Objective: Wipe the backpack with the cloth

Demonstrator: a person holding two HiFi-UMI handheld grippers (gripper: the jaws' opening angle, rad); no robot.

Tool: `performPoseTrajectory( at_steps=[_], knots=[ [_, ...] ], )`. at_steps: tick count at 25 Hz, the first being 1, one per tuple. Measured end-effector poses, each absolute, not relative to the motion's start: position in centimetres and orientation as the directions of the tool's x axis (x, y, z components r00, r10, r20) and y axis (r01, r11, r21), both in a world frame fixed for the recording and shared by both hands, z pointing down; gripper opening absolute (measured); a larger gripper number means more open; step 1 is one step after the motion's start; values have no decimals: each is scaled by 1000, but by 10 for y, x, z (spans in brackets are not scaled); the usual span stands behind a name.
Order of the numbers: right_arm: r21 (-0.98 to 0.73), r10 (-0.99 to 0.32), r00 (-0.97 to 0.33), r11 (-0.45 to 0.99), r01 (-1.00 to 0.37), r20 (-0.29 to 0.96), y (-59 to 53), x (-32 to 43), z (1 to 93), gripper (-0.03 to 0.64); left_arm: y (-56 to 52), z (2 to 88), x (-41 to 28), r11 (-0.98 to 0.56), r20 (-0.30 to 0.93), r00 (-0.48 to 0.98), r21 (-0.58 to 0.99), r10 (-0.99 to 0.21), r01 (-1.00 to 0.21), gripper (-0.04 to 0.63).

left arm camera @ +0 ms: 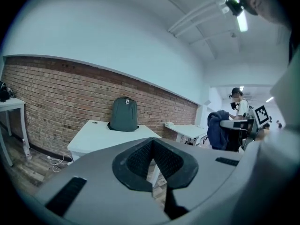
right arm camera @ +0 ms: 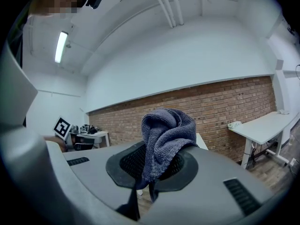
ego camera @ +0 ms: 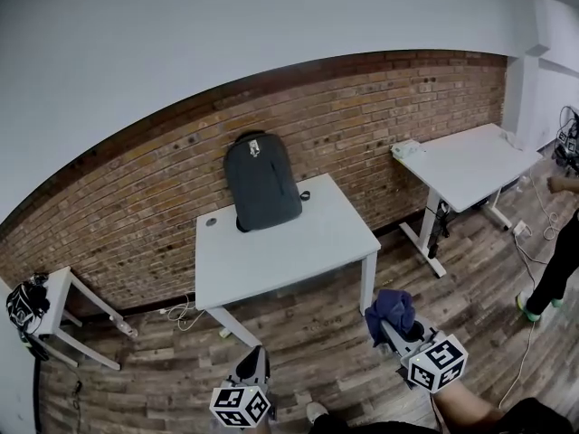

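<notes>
A dark grey backpack [ego camera: 262, 181] stands upright against the brick wall at the back of the white table [ego camera: 289, 247]; it also shows in the left gripper view, backpack [left arm camera: 123, 114]. My right gripper [ego camera: 395, 327] is shut on a bunched blue-grey cloth [ego camera: 390, 307], held well short of the table over the floor; the cloth [right arm camera: 163, 137] bulges up out of the jaws. My left gripper [ego camera: 253, 366] hangs low in front of the table, shut with nothing in it, left gripper [left arm camera: 153, 161].
A second white table [ego camera: 470, 163] stands to the right, with a person [ego camera: 559, 260] at the far right edge. A small white side table [ego camera: 63, 319] with a dark bundle sits at the left. Cables lie on the wooden floor [ego camera: 326, 333].
</notes>
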State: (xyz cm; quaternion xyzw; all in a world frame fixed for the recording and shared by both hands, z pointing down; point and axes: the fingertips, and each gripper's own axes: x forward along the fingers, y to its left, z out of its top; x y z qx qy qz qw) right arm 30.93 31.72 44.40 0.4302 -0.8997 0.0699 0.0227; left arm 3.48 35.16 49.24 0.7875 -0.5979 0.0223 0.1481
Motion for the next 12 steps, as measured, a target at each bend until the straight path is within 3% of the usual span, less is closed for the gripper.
performPoseTrajectory(
  at_steps=[12],
  knots=[
    [-96,-801,-591,583,-807,94,234,217,440,38,261,484,-60,-288,205,325,189,-923,-939,-6]
  ],
)
